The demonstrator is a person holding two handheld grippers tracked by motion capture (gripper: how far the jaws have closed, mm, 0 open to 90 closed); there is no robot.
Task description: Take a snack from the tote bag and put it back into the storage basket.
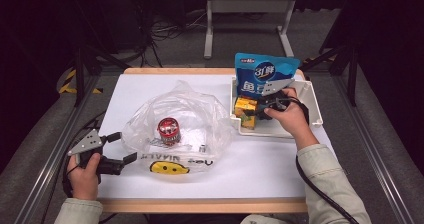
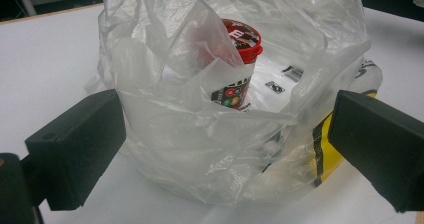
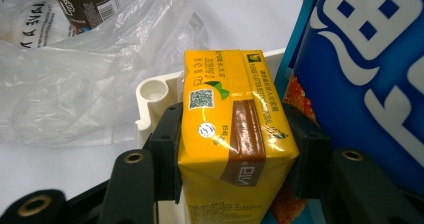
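Currently we're gripping the yellow carton [image 3: 232,134] in right gripper [image 1: 256,110] fingers by the tray [image 1: 312,101] edge; left gripper [image 1: 121,147] fingers gaping around the bag [image 2: 210,154].

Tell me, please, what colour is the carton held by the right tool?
Yellow with a brown stripe: the drink carton, best in the right gripper view.

Crinkled clear plastic bag [image 2: 210,149], glossy yellow carton [image 3: 232,134], shiny blue foil pouch [image 3: 370,79], matt black tongs [image 3: 235,149], smooth white counter [image 1: 260,169] with wood edge
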